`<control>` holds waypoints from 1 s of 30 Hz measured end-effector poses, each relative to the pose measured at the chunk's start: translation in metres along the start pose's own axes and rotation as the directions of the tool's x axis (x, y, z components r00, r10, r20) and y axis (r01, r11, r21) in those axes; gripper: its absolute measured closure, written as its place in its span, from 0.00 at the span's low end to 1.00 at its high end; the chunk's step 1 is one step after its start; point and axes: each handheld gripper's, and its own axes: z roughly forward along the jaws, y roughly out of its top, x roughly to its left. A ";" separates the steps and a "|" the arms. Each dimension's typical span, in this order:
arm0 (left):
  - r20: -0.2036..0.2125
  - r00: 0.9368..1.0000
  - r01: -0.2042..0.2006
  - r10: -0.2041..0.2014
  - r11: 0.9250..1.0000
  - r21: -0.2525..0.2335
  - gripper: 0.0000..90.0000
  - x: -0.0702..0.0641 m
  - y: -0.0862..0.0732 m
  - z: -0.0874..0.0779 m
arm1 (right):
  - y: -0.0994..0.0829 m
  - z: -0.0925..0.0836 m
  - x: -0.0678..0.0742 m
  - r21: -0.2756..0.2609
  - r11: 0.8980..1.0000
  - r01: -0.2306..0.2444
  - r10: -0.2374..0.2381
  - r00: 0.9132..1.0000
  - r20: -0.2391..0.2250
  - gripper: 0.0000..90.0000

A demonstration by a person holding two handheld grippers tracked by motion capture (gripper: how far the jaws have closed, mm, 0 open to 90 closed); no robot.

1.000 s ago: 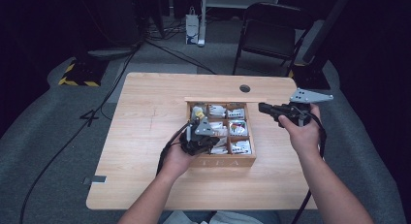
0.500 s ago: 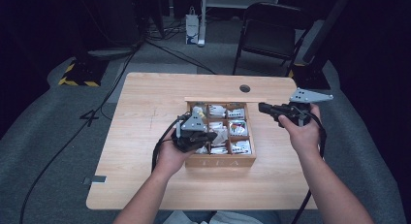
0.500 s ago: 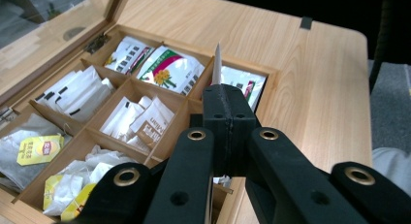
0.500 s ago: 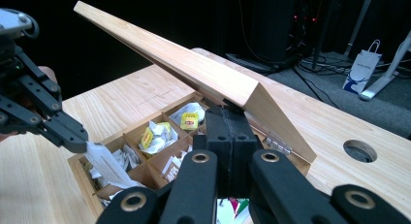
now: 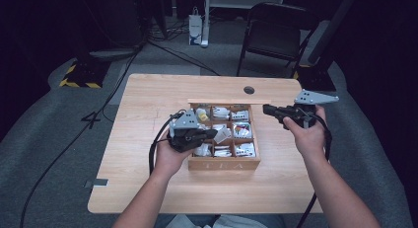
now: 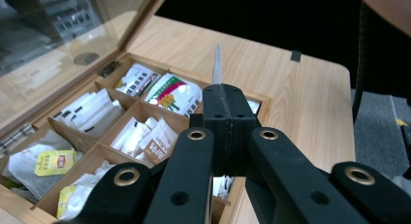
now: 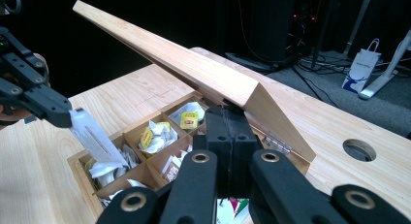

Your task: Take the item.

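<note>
High view: a wooden tea box (image 5: 224,164) is seen on the table (image 5: 148,114), its lid (image 7: 194,69) raised. The left gripper (image 5: 209,134) is held over the box's left compartments, its jaws clamped on a white tea bag (image 7: 92,134), which is lifted clear above the box. In the left gripper view the bag's thin edge (image 6: 216,64) is seen standing up from the closed jaws. The right gripper (image 5: 266,109) is held at the box's back right corner, jaws together, pressed under the lid's edge.

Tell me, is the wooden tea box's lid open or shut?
Open. The lid stands raised on its hinges above the tea box, whose compartments of tea bags lie uncovered.
</note>
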 end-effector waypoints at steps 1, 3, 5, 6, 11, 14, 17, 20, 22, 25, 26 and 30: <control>-0.013 1.000 -0.005 0.005 1.000 -0.003 1.00 -0.001 0.000 -0.001 | 0.000 0.000 0.000 0.001 1.000 0.000 0.000 1.000 0.001 1.00; -0.040 0.999 -0.027 0.028 1.000 0.010 1.00 -0.003 0.000 -0.003 | 0.000 0.000 0.000 0.001 1.000 -0.001 0.001 1.000 0.000 1.00; -0.040 0.999 -0.027 0.027 1.000 0.015 1.00 -0.003 -0.001 -0.005 | 0.001 0.000 0.000 0.006 1.000 0.001 -0.001 1.000 0.000 1.00; -0.041 0.999 -0.027 0.027 1.000 0.015 1.00 -0.003 -0.001 -0.006 | 0.001 0.000 0.000 0.008 1.000 0.003 -0.003 1.000 0.001 1.00; -0.025 1.000 -0.016 0.016 1.000 0.000 1.00 0.000 -0.002 -0.014 | 0.002 -0.001 0.000 0.013 1.000 0.004 -0.004 1.000 0.005 1.00; -0.028 0.999 -0.016 0.016 1.000 0.000 1.00 0.001 -0.003 -0.017 | 0.002 -0.001 0.000 0.013 1.000 0.003 -0.003 1.000 0.004 1.00; -0.028 0.999 -0.023 0.023 1.000 -0.004 1.00 0.003 -0.004 -0.023 | 0.002 -0.001 0.000 0.013 1.000 0.003 -0.003 1.000 0.003 1.00; -0.035 0.999 -0.019 0.019 1.000 0.001 1.00 0.004 -0.006 -0.028 | 0.002 -0.001 0.000 0.014 1.000 0.002 -0.002 1.000 0.003 1.00; -0.045 0.999 -0.017 0.017 1.000 0.000 1.00 0.005 -0.008 -0.032 | 0.002 -0.001 0.000 0.013 1.000 0.002 -0.002 1.000 0.002 1.00; -0.065 0.998 -0.007 0.006 1.000 -0.005 1.00 0.007 -0.011 -0.036 | 0.002 -0.001 0.000 0.013 1.000 0.002 -0.002 1.000 0.002 1.00; -0.067 0.998 -0.008 0.008 1.000 -0.008 1.00 0.007 -0.011 -0.038 | 0.002 -0.001 0.000 0.014 1.000 0.002 -0.002 1.000 0.002 1.00; -0.072 0.997 -0.004 0.003 1.000 -0.017 1.00 0.009 -0.013 -0.044 | 0.002 -0.001 0.000 0.013 1.000 -0.001 0.001 1.000 0.006 1.00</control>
